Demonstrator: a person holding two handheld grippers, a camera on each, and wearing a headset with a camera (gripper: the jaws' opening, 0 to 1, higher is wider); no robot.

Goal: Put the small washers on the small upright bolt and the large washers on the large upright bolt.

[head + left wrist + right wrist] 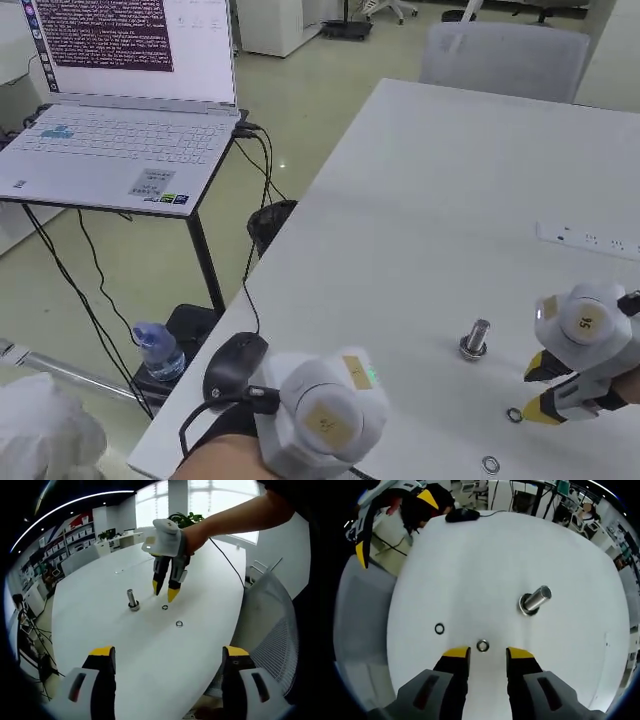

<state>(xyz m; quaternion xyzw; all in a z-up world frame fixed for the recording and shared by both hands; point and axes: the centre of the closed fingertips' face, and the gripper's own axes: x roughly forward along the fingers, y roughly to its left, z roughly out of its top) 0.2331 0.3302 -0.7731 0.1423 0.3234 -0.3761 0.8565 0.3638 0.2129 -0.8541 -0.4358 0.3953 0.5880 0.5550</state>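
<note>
Across most of the head view spreads a white table [420,200]. My left claw [168,651] hangs wide apart at the bottom of its view. My right claw [488,653], jaws apart, points down at the table. In the right gripper view an upright bolt [536,600] stands right of centre. A washer [482,645] lies just above the claw tips, and a second washer [439,628] lies further left.

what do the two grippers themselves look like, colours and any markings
The left gripper and the right gripper match: rounded white housings, dark grey fingers and yellow fingertips. Each housing carries tan stickers, one round with a printed number and one small rectangle. A black cable appears to plug into the left housing.
</note>
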